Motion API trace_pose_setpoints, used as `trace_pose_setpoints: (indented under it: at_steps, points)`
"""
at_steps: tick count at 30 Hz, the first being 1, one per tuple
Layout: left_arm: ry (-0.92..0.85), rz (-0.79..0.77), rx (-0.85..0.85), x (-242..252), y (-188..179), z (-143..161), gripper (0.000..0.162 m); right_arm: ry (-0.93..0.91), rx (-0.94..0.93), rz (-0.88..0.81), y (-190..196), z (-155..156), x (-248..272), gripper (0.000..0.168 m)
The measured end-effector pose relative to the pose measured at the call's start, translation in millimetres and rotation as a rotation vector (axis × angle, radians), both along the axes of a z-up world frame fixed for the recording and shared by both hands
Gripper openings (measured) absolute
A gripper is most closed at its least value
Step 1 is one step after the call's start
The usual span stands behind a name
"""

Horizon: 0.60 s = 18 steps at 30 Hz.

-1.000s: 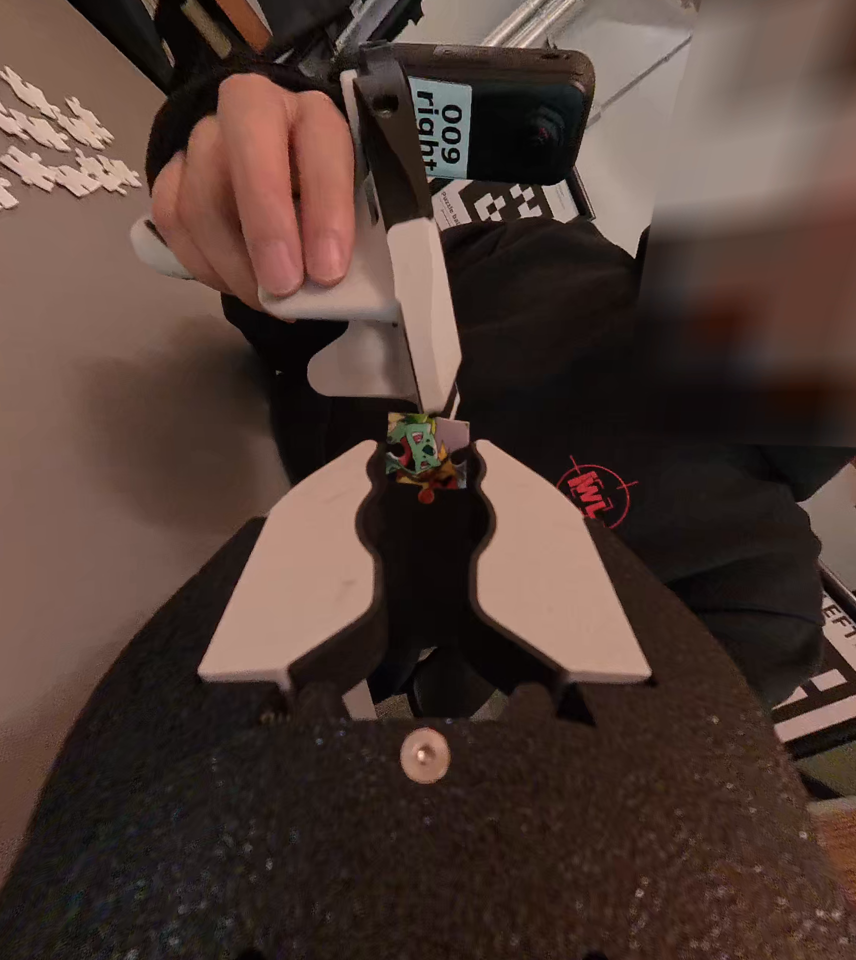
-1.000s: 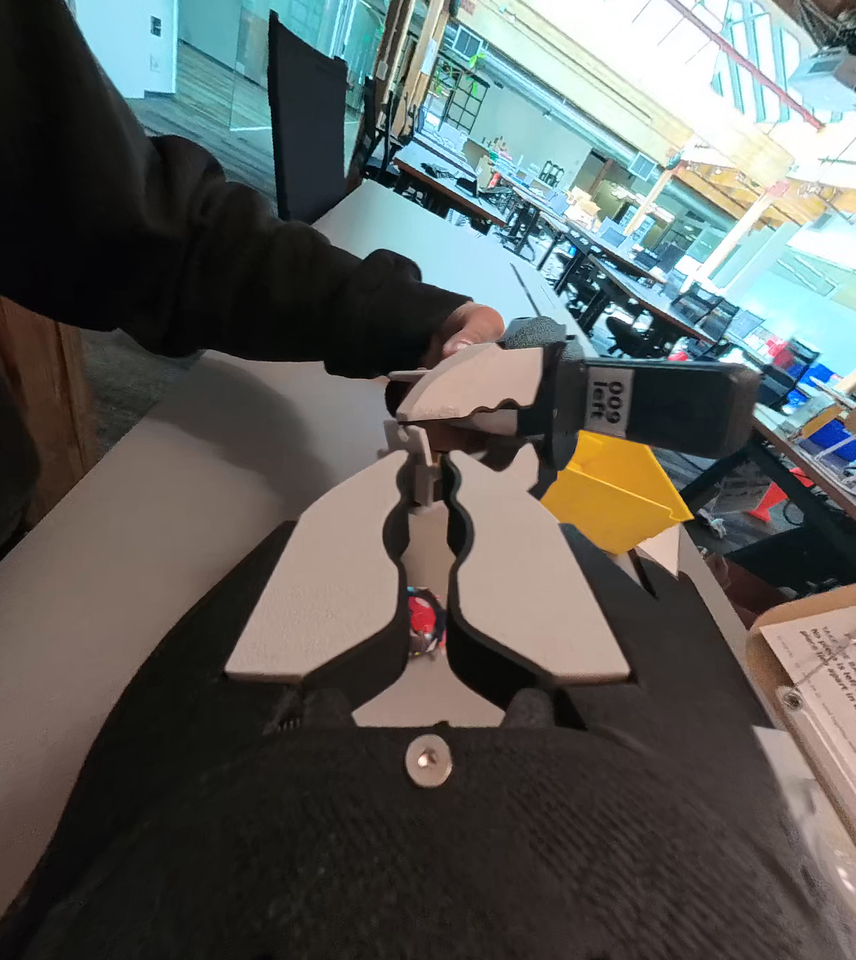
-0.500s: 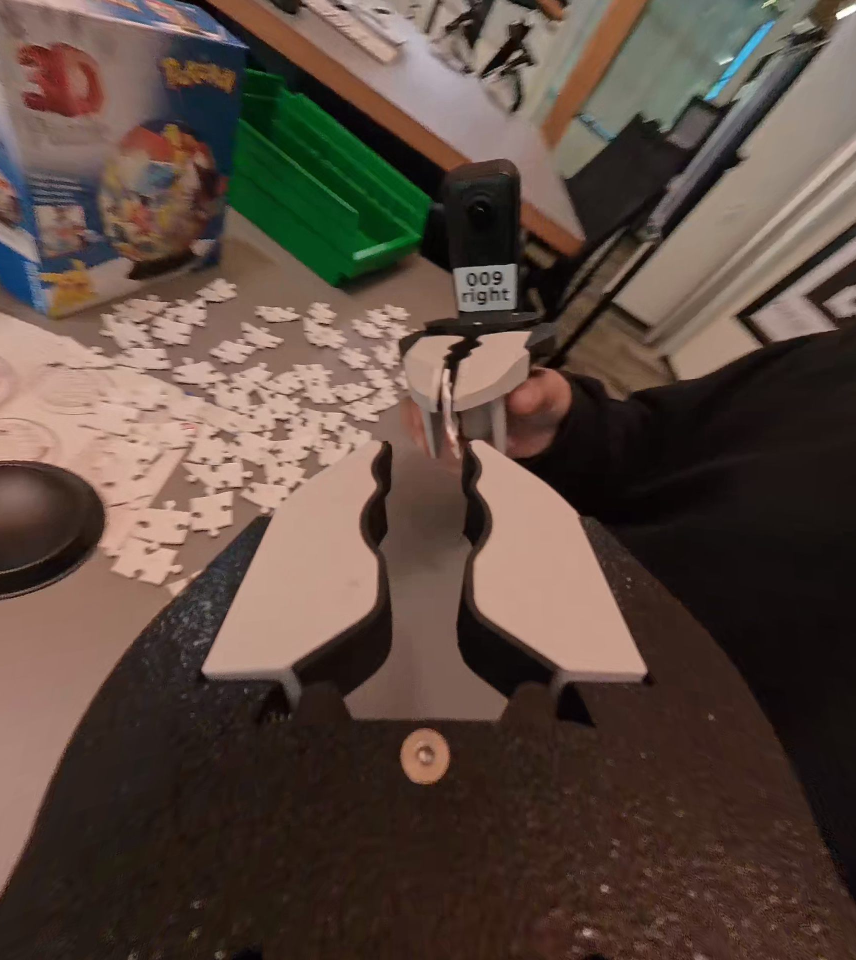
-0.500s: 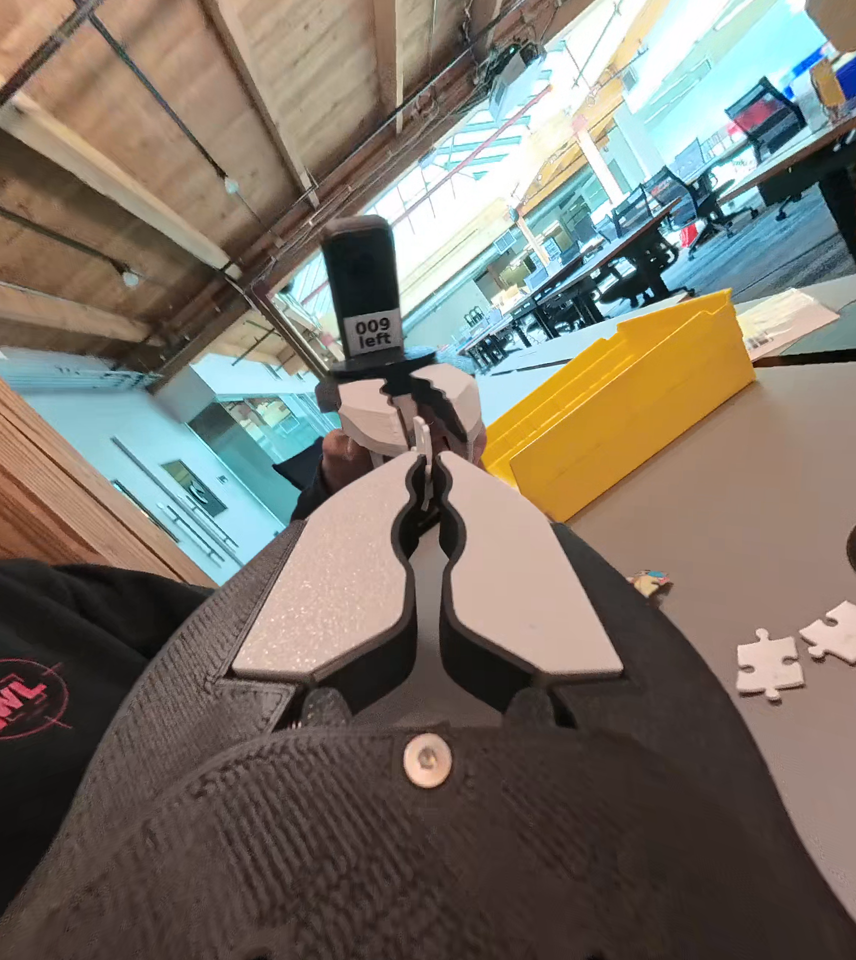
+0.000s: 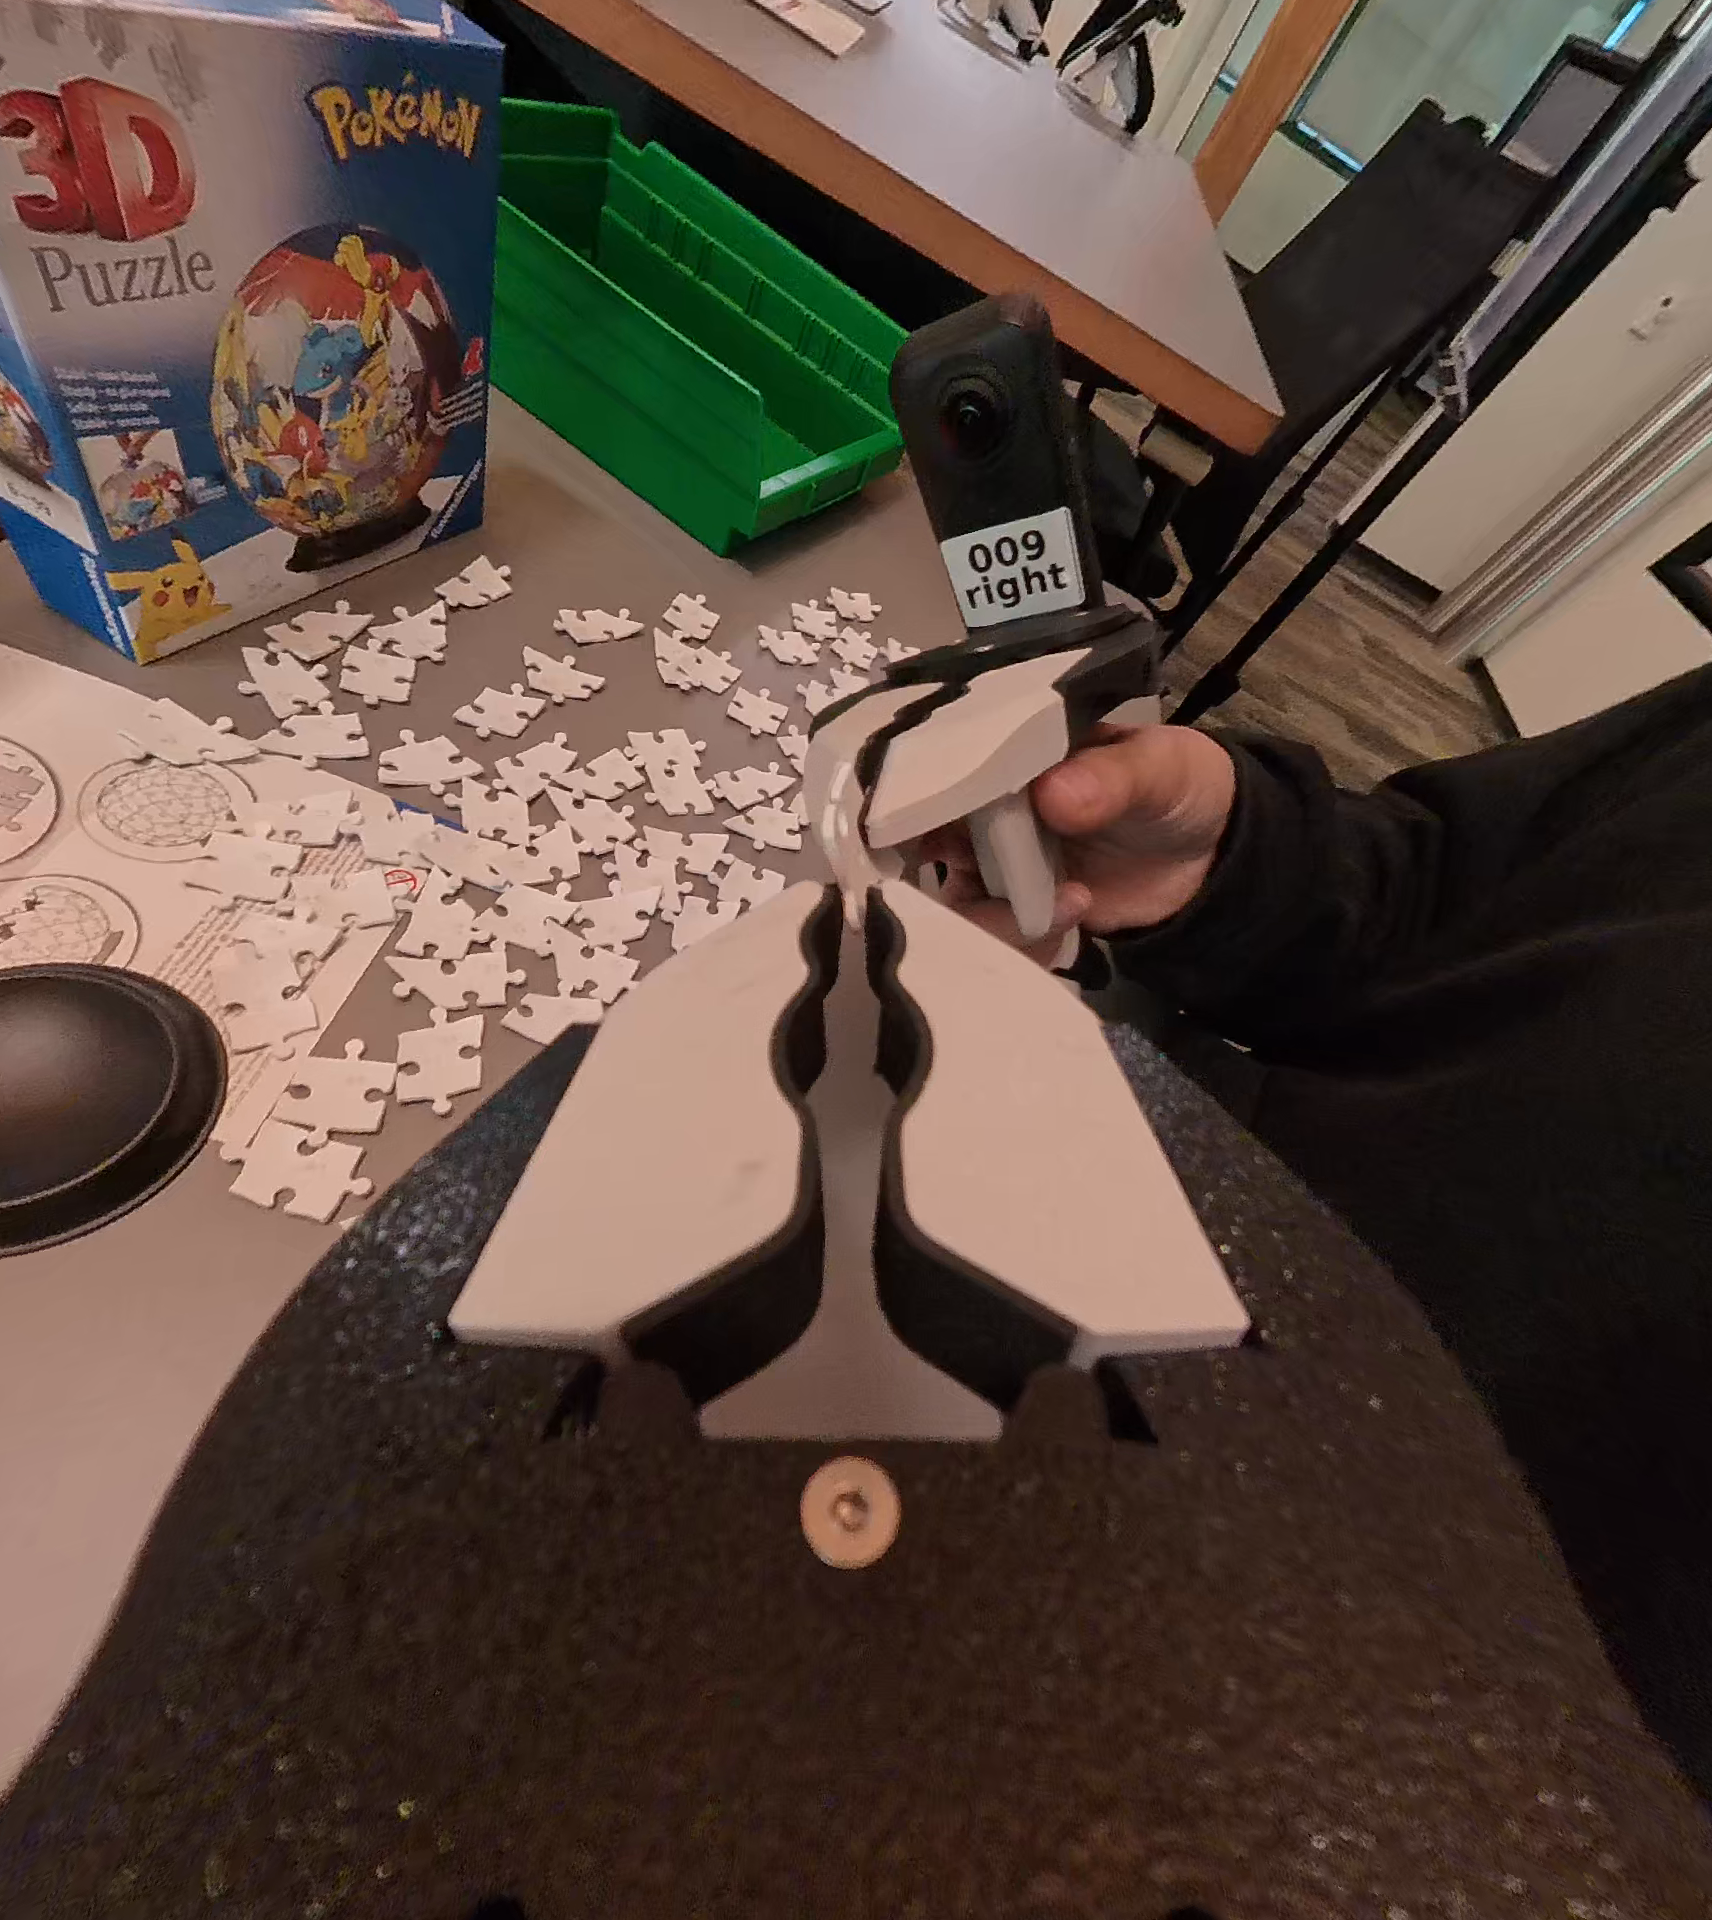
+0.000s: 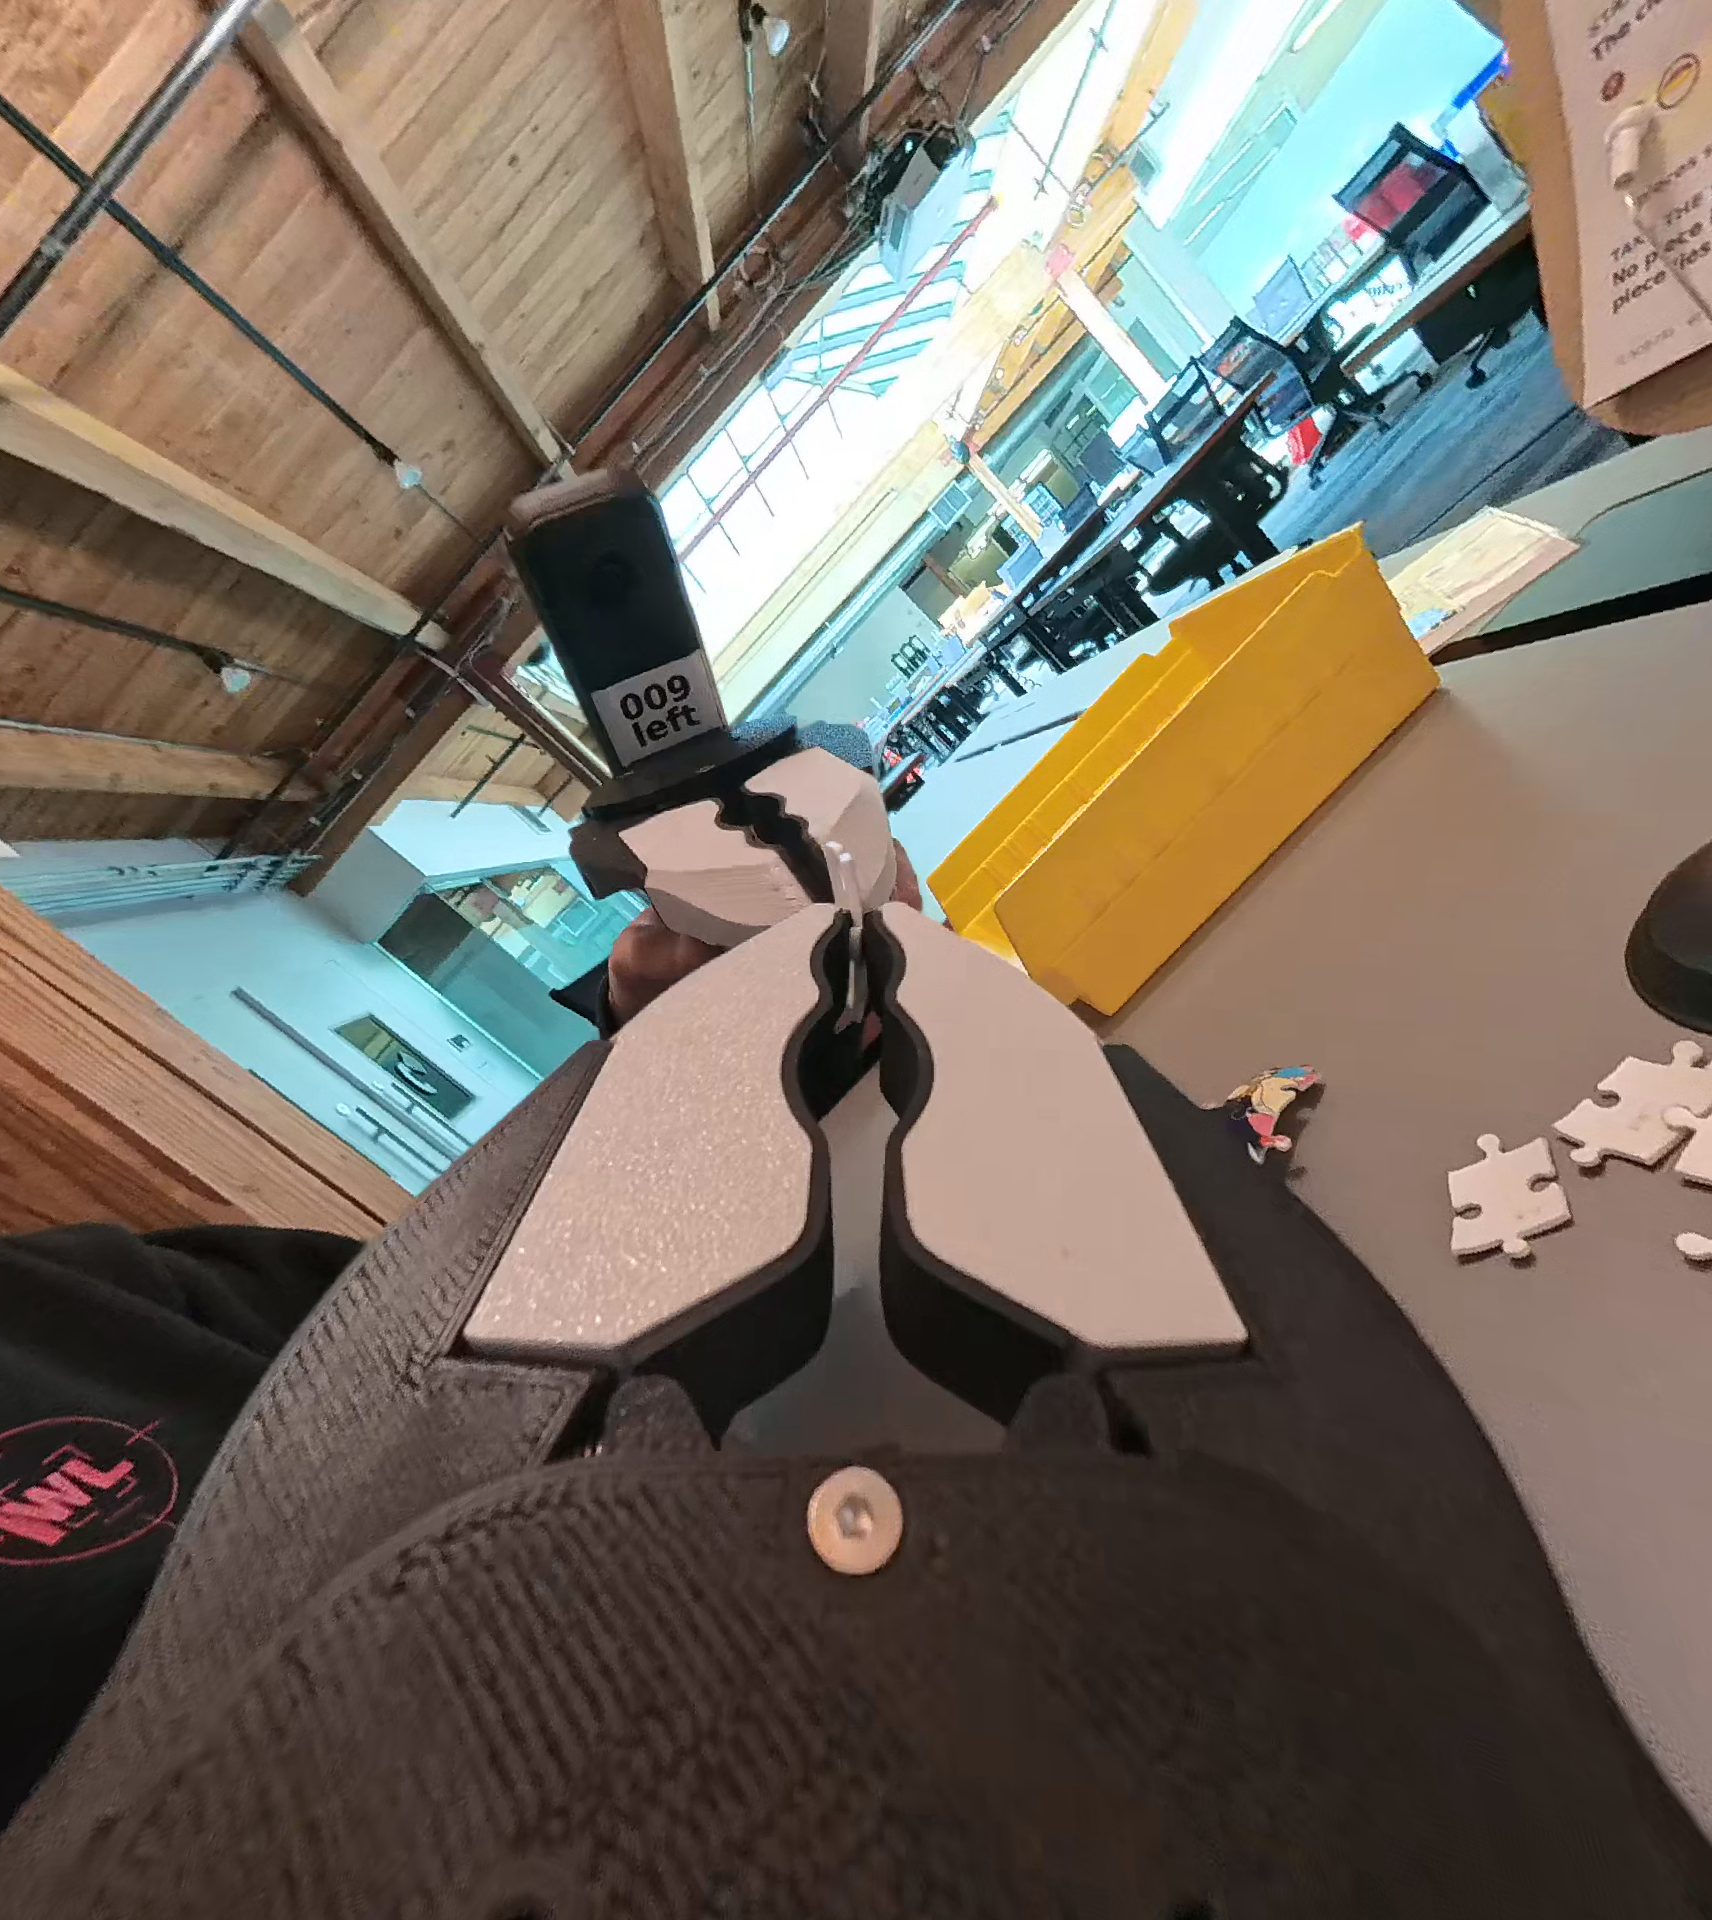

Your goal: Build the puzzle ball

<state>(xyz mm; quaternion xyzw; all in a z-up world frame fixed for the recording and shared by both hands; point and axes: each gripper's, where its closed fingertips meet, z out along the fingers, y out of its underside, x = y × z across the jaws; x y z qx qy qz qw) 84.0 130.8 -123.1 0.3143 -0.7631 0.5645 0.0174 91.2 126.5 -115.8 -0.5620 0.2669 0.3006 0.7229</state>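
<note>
My left gripper (image 5: 853,914) and right gripper (image 6: 857,940) face each other tip to tip above the grey table (image 5: 52,1455). A thin white puzzle piece (image 5: 839,831) stands edge-on between them. Its near end sits between the almost closed left fingertips, and its far end is in the right gripper (image 5: 847,805). In the right wrist view the same edge-on piece (image 6: 849,971) is pinched between the right fingers and reaches into the left gripper (image 6: 836,883). I cannot tell whether it is one piece or two joined ones. Several loose pieces (image 5: 540,790) lie white side up on the table.
A blue puzzle box (image 5: 208,312) and a green bin (image 5: 675,343) stand at the back. A black dome stand (image 5: 31,1091) and an instruction sheet (image 5: 0,831) lie left. A yellow bin (image 6: 1195,769) and one colourful piece (image 6: 1267,1107) show in the right wrist view. Both grippers' tips are close together, under 4 cm apart.
Both grippers have swung away from the person's body to point over the table. In the last half second they closed the distance until their tips meet on the piece.
</note>
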Motion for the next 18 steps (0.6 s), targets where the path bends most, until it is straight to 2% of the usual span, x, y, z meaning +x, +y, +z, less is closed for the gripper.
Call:
trace_pose_setpoints:
  at_steps: [4,6,10,13,15,18]
  points:
    - [-0.006,0.033,0.01,4.8,0.1,-1.3,0.001,-0.009,0.016,-0.032,-6.4,-0.1,5.9,0.006]
    - [0.019,0.046,-0.012,7.2,2.2,-1.9,0.001,-0.026,0.018,-0.071,-13.5,0.5,12.6,0.003]
    - [0.064,0.051,-0.035,8.6,4.1,-7.1,0.001,-0.118,-0.052,-0.104,-21.5,-4.6,15.9,0.007]
    - [0.073,0.065,-0.03,10.6,5.2,-12.1,0.001,-0.251,-0.119,-0.12,-31.6,-9.8,10.9,0.022]
    - [0.065,0.089,-0.001,12.9,10.1,-17.0,0.001,-0.392,-0.179,-0.149,-47.5,-17.0,7.2,0.022]
    - [0.063,0.163,0.055,20.1,26.1,-28.0,0.001,-0.613,-0.359,-0.282,-83.7,-41.6,18.9,0.023]
